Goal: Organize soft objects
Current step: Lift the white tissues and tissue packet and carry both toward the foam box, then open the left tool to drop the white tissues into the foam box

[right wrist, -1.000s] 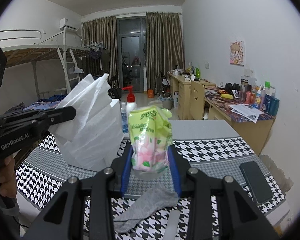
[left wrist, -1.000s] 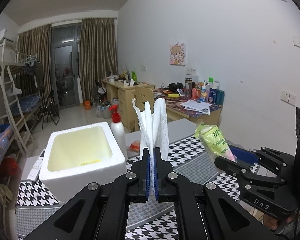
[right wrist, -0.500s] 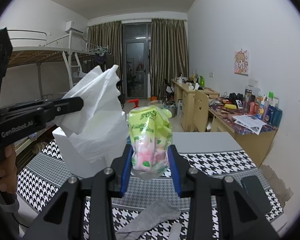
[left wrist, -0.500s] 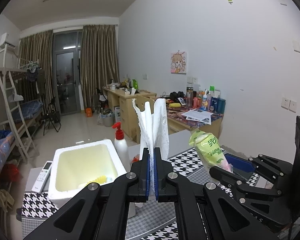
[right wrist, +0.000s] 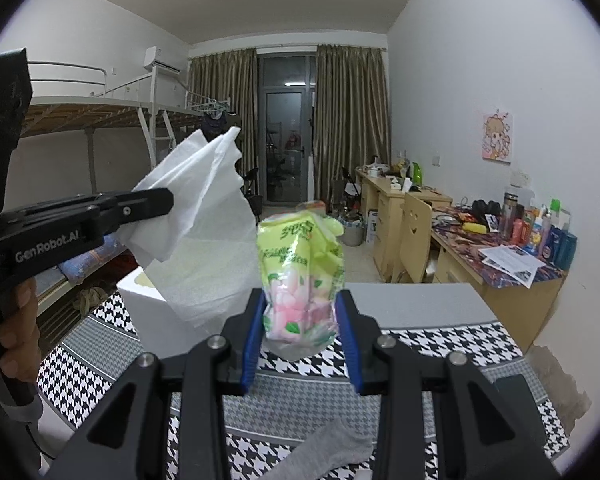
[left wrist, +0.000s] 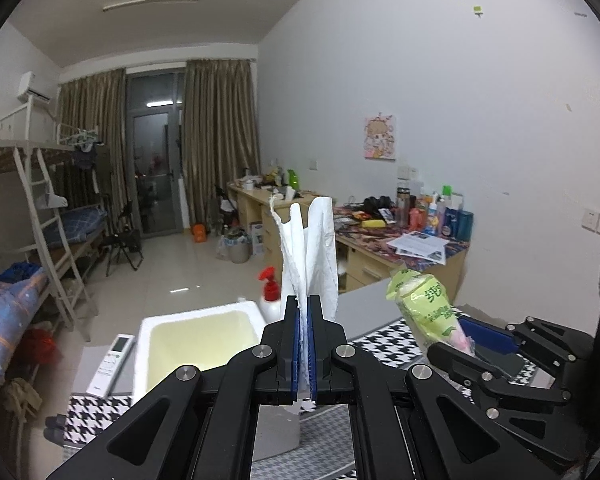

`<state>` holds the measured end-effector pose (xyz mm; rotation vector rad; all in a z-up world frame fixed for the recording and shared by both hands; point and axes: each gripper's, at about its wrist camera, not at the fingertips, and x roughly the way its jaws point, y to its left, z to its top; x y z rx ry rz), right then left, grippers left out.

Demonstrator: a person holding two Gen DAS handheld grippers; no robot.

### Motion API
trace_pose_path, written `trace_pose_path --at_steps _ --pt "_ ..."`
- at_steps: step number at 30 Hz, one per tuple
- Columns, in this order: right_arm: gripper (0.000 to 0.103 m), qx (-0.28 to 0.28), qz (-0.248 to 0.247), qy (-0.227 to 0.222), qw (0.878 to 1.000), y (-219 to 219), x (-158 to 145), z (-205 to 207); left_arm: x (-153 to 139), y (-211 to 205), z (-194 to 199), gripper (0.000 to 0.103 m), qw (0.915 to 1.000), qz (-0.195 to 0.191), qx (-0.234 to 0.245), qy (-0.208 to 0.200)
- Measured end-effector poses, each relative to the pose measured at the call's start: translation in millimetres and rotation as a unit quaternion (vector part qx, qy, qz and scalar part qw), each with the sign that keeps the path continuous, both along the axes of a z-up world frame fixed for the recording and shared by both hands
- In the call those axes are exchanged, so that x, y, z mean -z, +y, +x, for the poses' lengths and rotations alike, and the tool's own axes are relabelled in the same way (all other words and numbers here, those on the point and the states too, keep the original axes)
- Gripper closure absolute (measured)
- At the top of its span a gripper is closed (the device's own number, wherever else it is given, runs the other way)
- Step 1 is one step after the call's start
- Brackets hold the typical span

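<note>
crinkled white tissue [left wrist: 308, 248] pinched flat in left gripper [left wrist: 304, 354]; right gripper [right wrist: 302, 334] squeezes glossy green tissue pack [right wrist: 300, 272].

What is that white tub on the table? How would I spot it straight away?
Find the checked table. At its far left stands a white foam box, open-topped, pale yellow inside. A remote lies on its left and a red-capped pump bottle behind; it is the only thick-walled container.

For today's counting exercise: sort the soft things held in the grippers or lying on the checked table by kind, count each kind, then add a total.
White paper towel, held in the left gripper: 1
Green tissue pack, held in the right gripper: 1
Grey sock, lying on the table: 1
Total: 3
</note>
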<state>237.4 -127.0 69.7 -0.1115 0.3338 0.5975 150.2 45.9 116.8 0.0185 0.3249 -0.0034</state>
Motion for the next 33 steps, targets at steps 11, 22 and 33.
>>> trace_pose_path --at_steps 11,22,33 --pt "0.063 -0.023 0.000 -0.012 1.000 18.5 -12.1 4.7 -9.2 18.6 6.1 0.100 0.9988 0.007 -0.049 -0.009" --pt "0.063 -0.045 0.007 -0.002 0.999 33.4 -14.7 13.8 -5.7 31.8 21.2 0.100 0.9956 0.008 -0.093 -0.009" --pt "0.063 -0.063 -0.003 0.006 0.998 52.7 -15.0 20.5 4.0 49.0 38.0 0.100 0.9942 -0.002 -0.107 0.010"
